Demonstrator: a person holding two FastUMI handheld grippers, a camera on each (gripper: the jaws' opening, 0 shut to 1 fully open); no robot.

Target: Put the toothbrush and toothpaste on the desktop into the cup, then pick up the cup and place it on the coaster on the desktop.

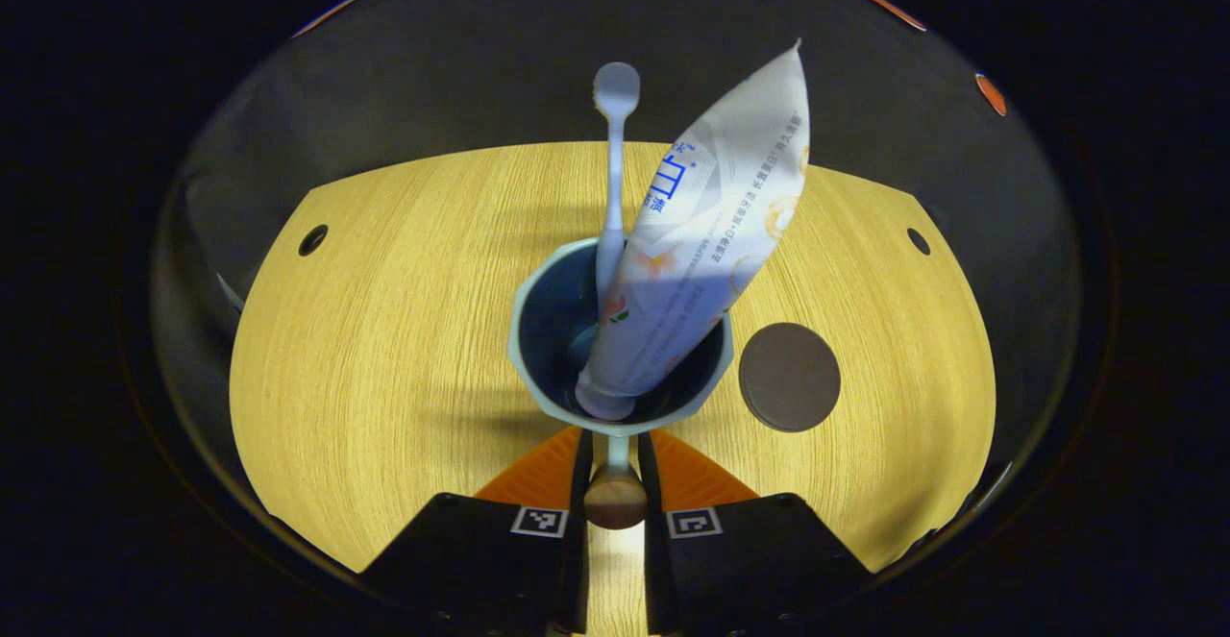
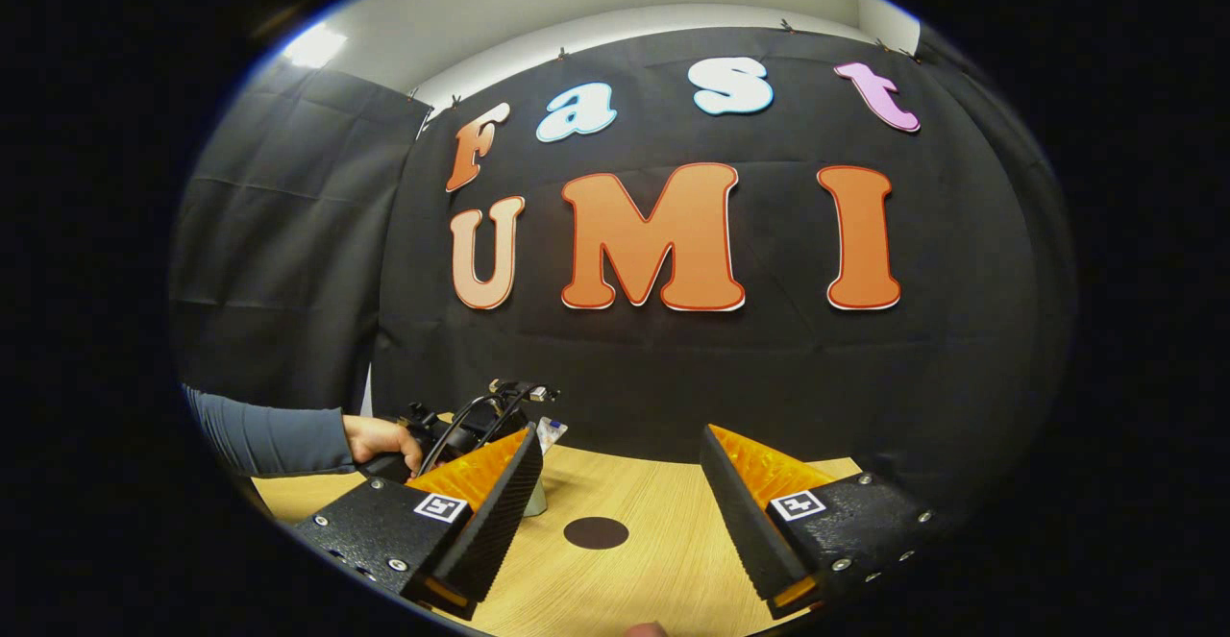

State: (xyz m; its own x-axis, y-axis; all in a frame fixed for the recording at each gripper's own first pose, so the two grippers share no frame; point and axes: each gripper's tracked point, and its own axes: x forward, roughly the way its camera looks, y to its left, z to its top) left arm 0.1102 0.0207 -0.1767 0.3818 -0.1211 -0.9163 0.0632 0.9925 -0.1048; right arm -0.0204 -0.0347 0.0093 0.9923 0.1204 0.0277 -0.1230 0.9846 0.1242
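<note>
My left gripper (image 1: 615, 454) clenches the near handle of the cup (image 1: 620, 344), toothbrush (image 1: 612, 176) and toothpaste (image 1: 706, 233) standing inside; the coaster (image 1: 789, 376) lies just beside the cup at three o'clock on the desktop (image 1: 384, 349). My right gripper (image 2: 620, 493) hangs released. Risk: the top-heavy tube could tip the cup mid-lift.

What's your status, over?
Left gripper fingers shut on cup handle; right gripper open, holding nothing. Toothbrush and toothpaste in cup. Coaster bare beside cup, path unobstructed.
</note>
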